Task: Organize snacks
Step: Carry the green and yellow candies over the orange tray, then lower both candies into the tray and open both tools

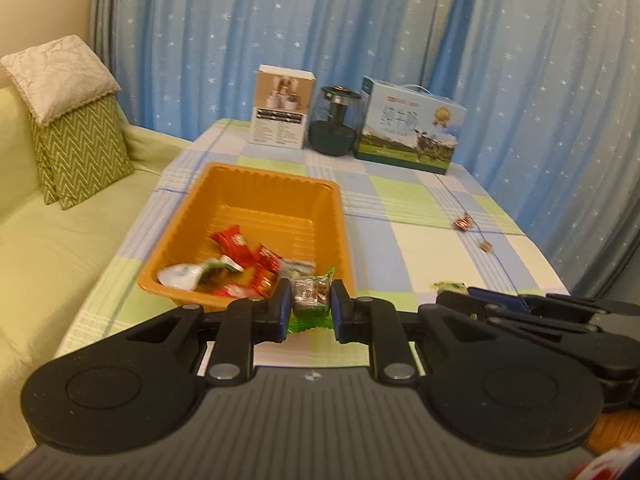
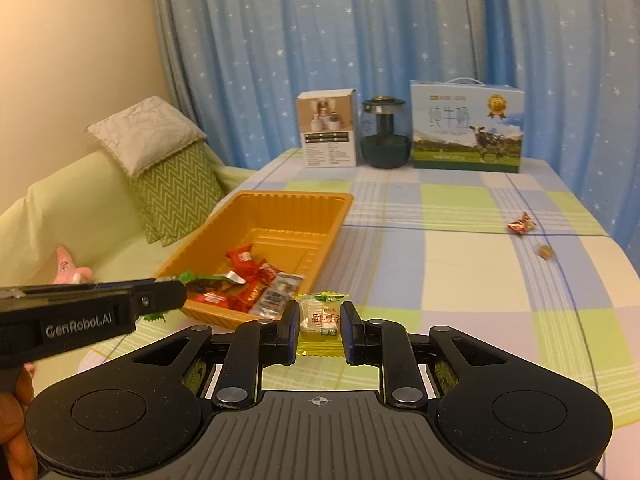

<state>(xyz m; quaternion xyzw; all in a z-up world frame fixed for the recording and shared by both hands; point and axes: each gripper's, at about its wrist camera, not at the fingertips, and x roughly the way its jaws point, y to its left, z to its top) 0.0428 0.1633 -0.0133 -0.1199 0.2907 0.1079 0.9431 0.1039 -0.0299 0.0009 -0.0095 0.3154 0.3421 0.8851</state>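
An orange tray (image 1: 324, 216) (image 2: 332, 210) sits on the checked tablecloth and holds several wrapped snacks (image 1: 244, 256) (image 2: 248, 276). My left gripper (image 1: 311, 300) is shut on a green-wrapped snack (image 1: 310, 298), held just at the tray's near edge. My right gripper (image 2: 320, 320) is shut on a yellow-wrapped snack (image 2: 320, 318), held above the table to the right of the tray. A red-wrapped candy (image 1: 463, 222) (image 2: 521, 223) and a small brown candy (image 1: 485, 245) (image 2: 545, 252) lie on the table at the far right.
At the table's far edge stand a white box (image 2: 330, 134), a dark glass jar (image 2: 385, 136) and a milk carton box (image 2: 468, 128). A green sofa with cushions (image 2: 168, 160) runs along the left. Blue curtains hang behind.
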